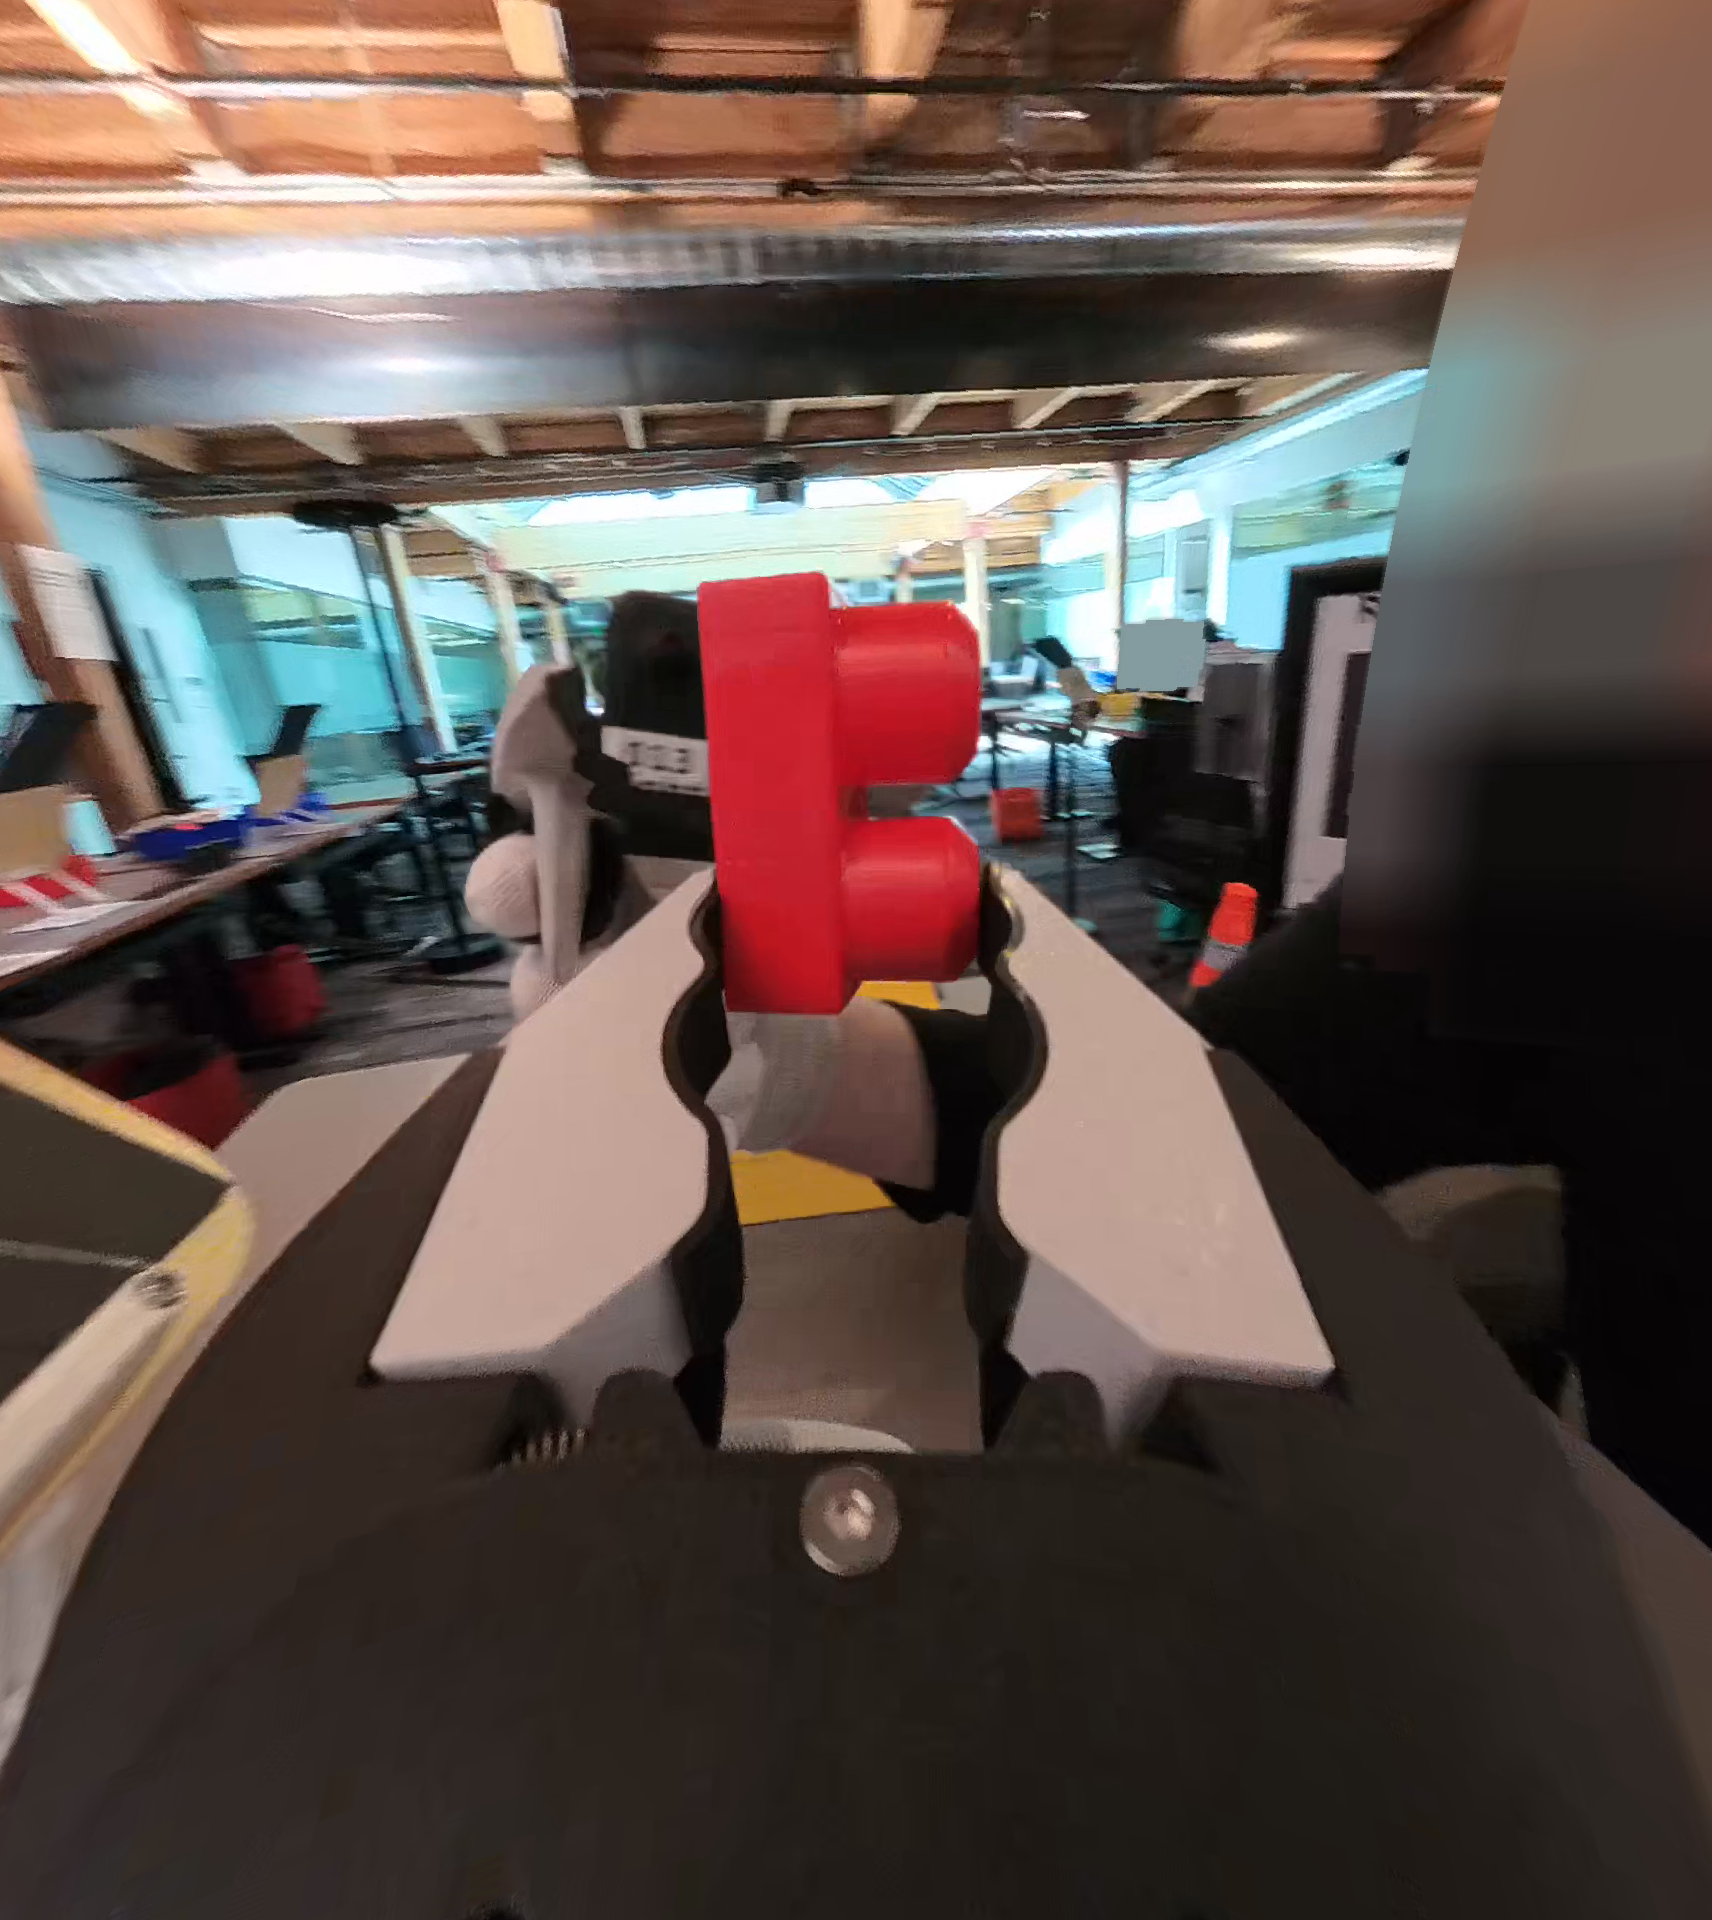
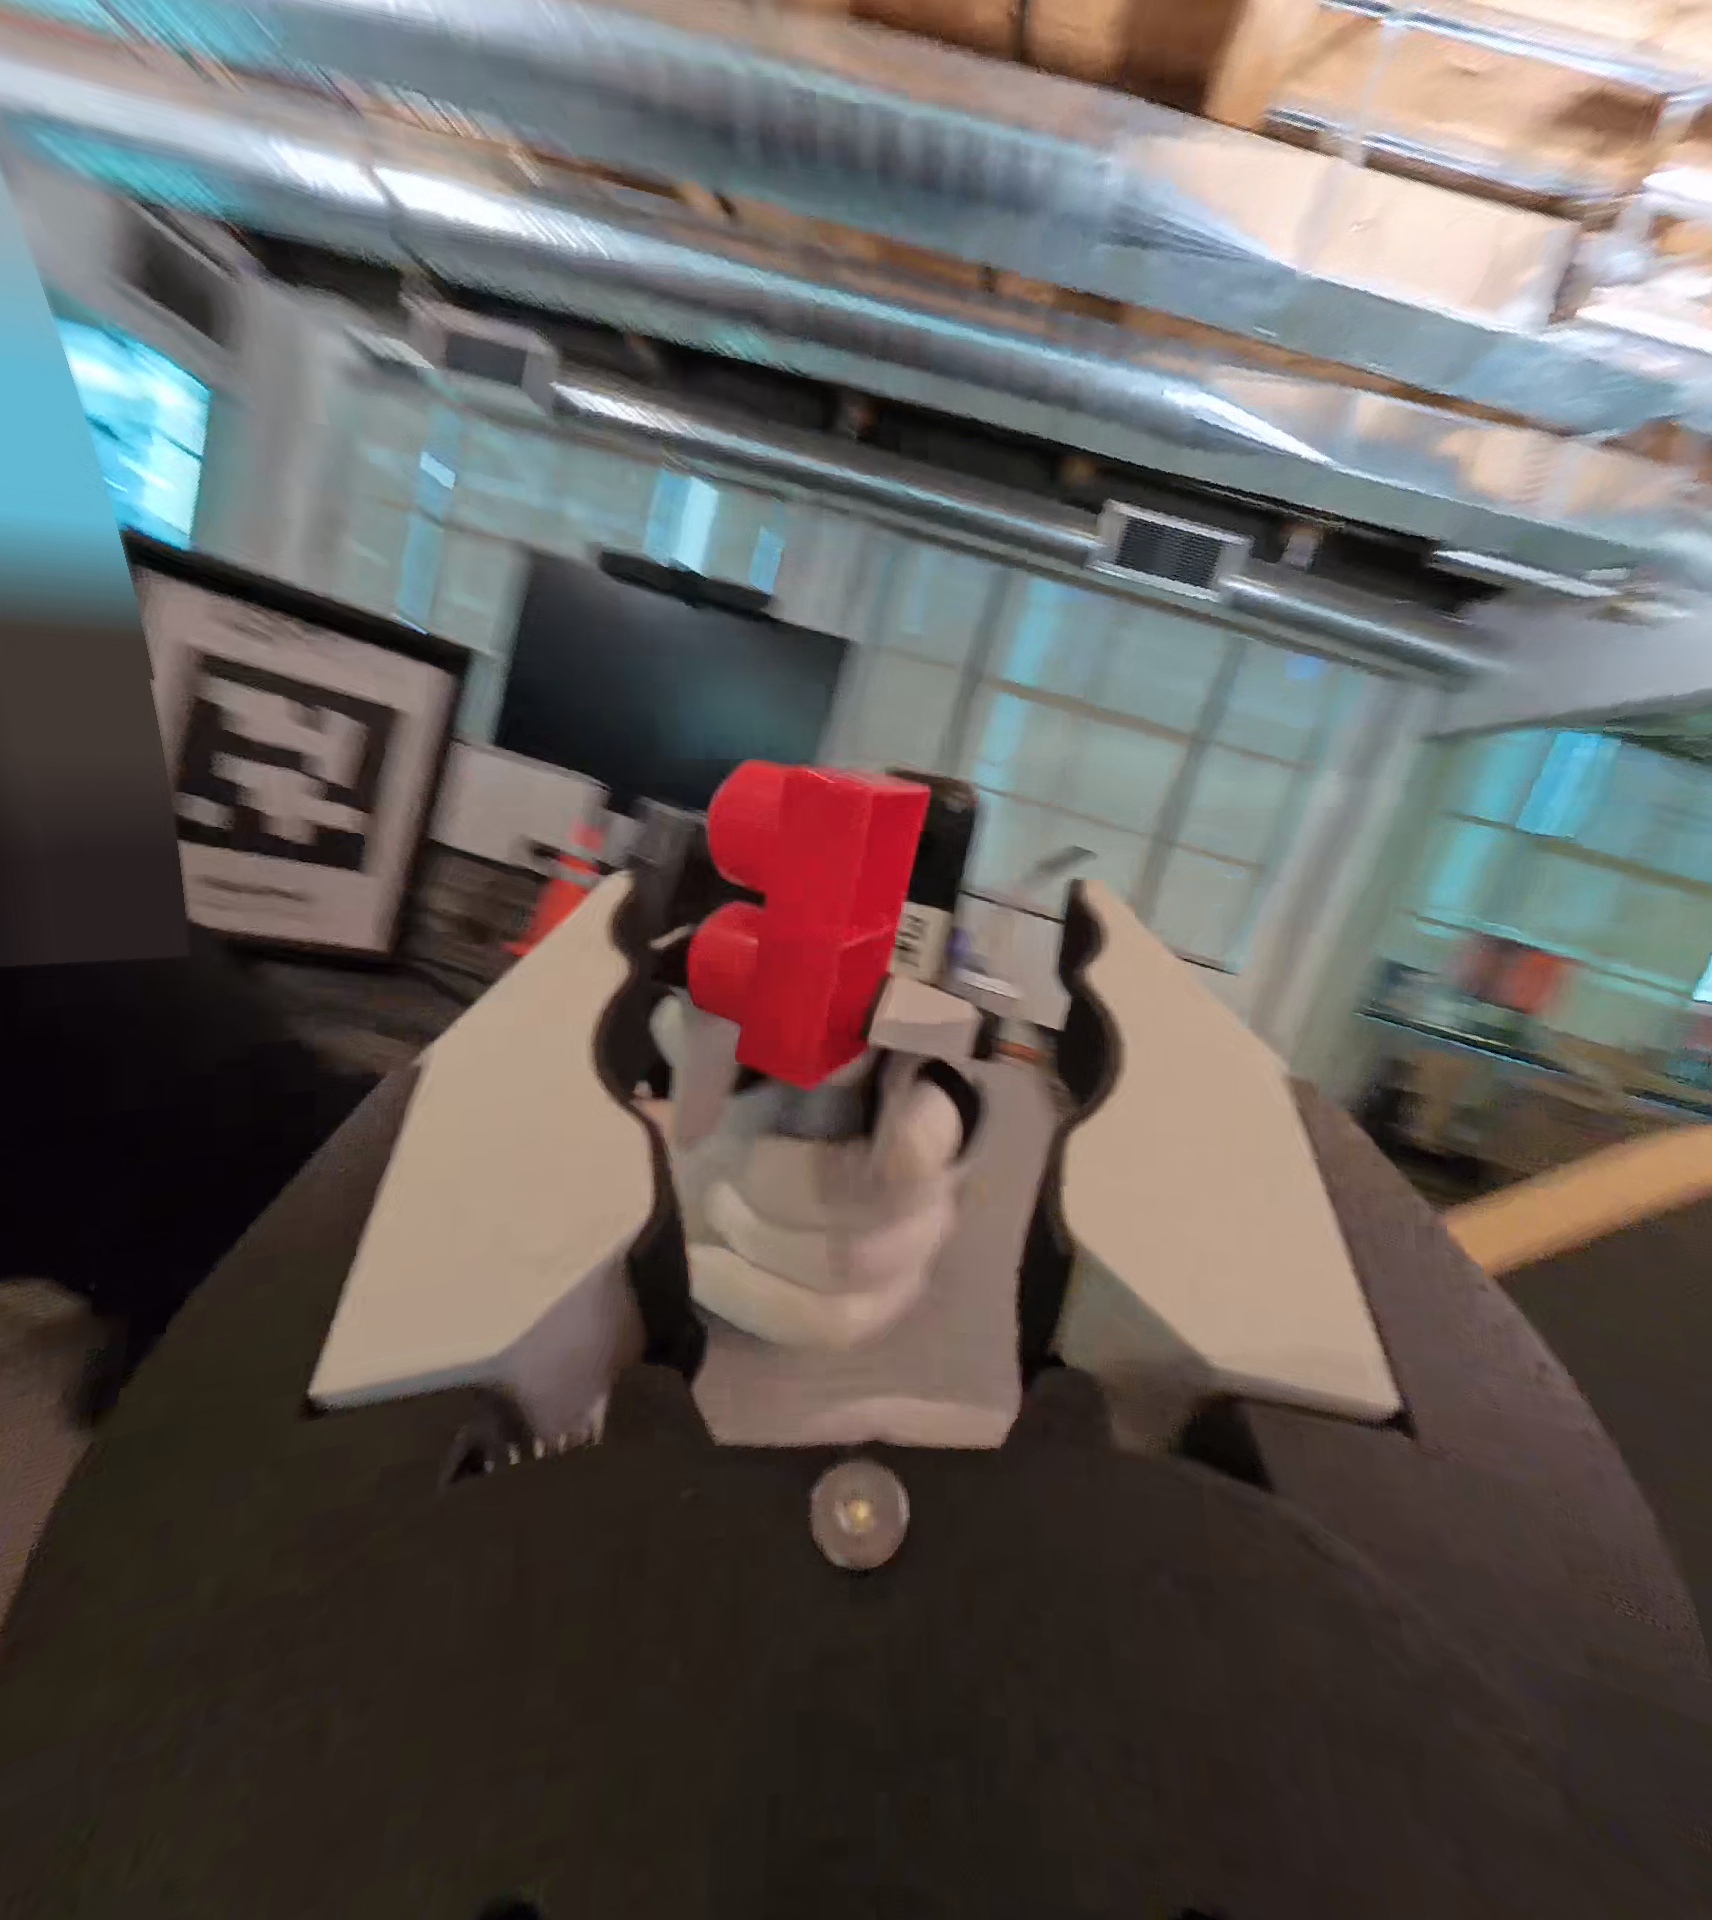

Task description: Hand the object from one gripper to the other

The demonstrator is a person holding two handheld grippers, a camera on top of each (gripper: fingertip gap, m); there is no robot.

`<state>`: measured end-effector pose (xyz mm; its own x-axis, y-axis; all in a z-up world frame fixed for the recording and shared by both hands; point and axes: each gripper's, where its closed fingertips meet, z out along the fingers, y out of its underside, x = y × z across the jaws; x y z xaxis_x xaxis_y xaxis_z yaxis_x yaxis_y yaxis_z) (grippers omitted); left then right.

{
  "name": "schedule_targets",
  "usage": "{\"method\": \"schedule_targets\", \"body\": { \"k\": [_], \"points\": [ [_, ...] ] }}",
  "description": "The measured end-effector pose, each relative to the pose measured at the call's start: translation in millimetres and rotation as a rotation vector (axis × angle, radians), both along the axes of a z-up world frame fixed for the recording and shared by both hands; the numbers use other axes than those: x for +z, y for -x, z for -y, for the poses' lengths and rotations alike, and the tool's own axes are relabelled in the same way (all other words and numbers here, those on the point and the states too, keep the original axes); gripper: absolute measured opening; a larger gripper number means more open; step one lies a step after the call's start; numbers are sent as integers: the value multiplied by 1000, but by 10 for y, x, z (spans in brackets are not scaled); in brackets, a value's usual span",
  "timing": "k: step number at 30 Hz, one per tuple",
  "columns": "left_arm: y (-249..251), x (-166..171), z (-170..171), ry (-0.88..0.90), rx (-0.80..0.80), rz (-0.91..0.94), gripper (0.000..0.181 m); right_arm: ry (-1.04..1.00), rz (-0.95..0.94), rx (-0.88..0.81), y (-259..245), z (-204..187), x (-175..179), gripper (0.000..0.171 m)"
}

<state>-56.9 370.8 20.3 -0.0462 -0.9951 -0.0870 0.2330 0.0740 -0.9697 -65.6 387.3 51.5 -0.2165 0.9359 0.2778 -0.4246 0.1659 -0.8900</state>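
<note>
Left tool [image 1: 847, 925] was clamped on the red block's [image 1: 810, 790] lower end, block upright in mid-air, two studs pointing right. Right tool [image 2: 857, 935] stood wide apart, fingers either side of the block [image 2: 805, 920], not touching it.

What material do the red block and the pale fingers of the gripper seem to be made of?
Red block: probably hard plastic, smooth with a soft sheen; the rounded studs catch highlights. Pale fingers of the left gripper: likely matte rigid plastic, flat light grey, with dark wavy liners that look rubbery.
</note>
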Motion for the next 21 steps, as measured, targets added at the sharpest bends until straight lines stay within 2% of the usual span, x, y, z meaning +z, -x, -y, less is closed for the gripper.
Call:
{"method": "schedule_targets", "body": {
  "k": [1, 4, 7, 10, 13, 17, 21],
  "points": [
    [42, 48, -82, 16, 46, 17, 45, -49, 10, -108, 39, -72, 2, 87],
    [139, 136, -337, 91, 175, 47, 45, -309, 124, -467, 192, -266, -92, 100],
    [186, 190, -539, 184, 276, 71, 45, -608, 232, -818, 265, -472, -130, 104],
    [186, 172, -701, 236, 395, 52, 46, -755, 266, -1060, 259, -622, -39, 108],
    [141, 162, -760, 237, 484, 23, 46, -833, 312, -1206, 269, -731, -23, 112],
    [28, 72, -806, 190, 600, -76, 46, -841, 349, -1268, 274, -824, -58, 106],
    [-65, 12, -830, 190, 650, -117, 46, -872, 364, -1311, 237, -886, -77, 82]
  ]
}}
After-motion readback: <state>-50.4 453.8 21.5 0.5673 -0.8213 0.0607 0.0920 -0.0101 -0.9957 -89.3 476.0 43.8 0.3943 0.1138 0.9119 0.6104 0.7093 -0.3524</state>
